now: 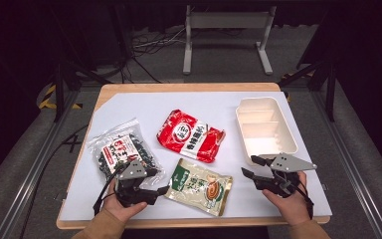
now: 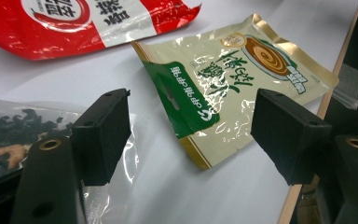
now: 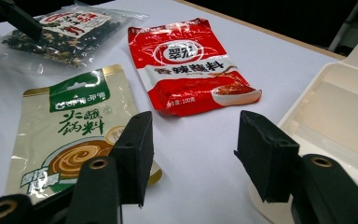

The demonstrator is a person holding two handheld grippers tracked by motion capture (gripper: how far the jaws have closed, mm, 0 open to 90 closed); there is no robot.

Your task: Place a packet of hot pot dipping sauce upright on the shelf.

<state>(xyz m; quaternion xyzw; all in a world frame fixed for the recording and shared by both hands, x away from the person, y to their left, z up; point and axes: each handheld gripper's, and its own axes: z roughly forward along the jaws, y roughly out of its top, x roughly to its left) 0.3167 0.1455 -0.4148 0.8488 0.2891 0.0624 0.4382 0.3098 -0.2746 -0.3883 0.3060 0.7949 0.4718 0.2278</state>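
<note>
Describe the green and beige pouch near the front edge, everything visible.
The green and beige pouch is a flat, glossy foil-like sachet with gold edges, a green header band with a hang slot, dark printed characters and a brown swirl picture. It looks sealed and lies flat, angled, on the white table cover, near the front edge between the two grippers. It lies apart from the red packet behind it. Nothing grips it.

Red packet cropped by the frame's top edge.

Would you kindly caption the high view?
Open left gripper and right gripper flank three snack packets beside a white divided tray.
</note>
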